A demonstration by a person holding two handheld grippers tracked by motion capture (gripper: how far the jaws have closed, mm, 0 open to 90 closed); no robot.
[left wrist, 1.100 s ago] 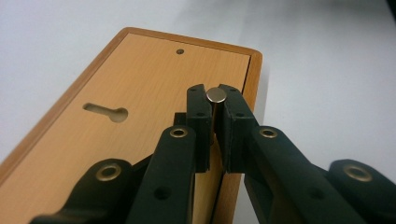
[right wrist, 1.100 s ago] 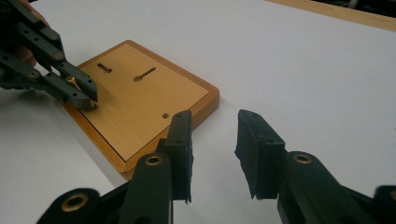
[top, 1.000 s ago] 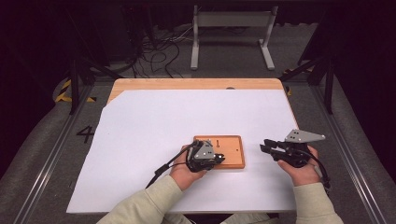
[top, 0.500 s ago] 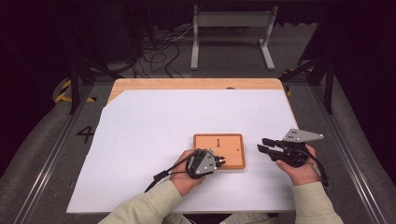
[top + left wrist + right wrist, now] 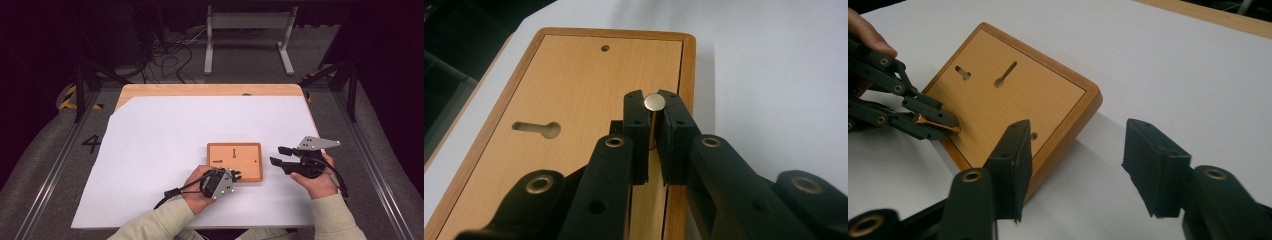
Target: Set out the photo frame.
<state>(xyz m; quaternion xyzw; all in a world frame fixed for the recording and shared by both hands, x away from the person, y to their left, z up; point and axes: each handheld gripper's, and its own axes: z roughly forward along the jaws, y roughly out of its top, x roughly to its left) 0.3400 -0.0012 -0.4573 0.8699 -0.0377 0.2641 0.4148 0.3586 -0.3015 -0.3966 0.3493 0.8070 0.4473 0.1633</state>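
The left tool (image 5: 653,131) is clamped narrowly on a small brass round-headed pin (image 5: 654,103), poised over the near edge of the rectangular wooden slotted board (image 5: 247,152), which lies toward the counter's (image 5: 150,150) near right. Best to seat the pin squarely in a keyhole slot (image 5: 538,129). The right tool (image 5: 1075,170), jaws just opened wide, holds nothing and sits beside the board's right edge.

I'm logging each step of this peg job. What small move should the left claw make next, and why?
Probably carry the metal pin over to a keyhole slot in the wooden board and lower it in. The left claw is shut on the pin above the board's near edge, not over a slot. The right claw stands open beside the board, holding nothing.
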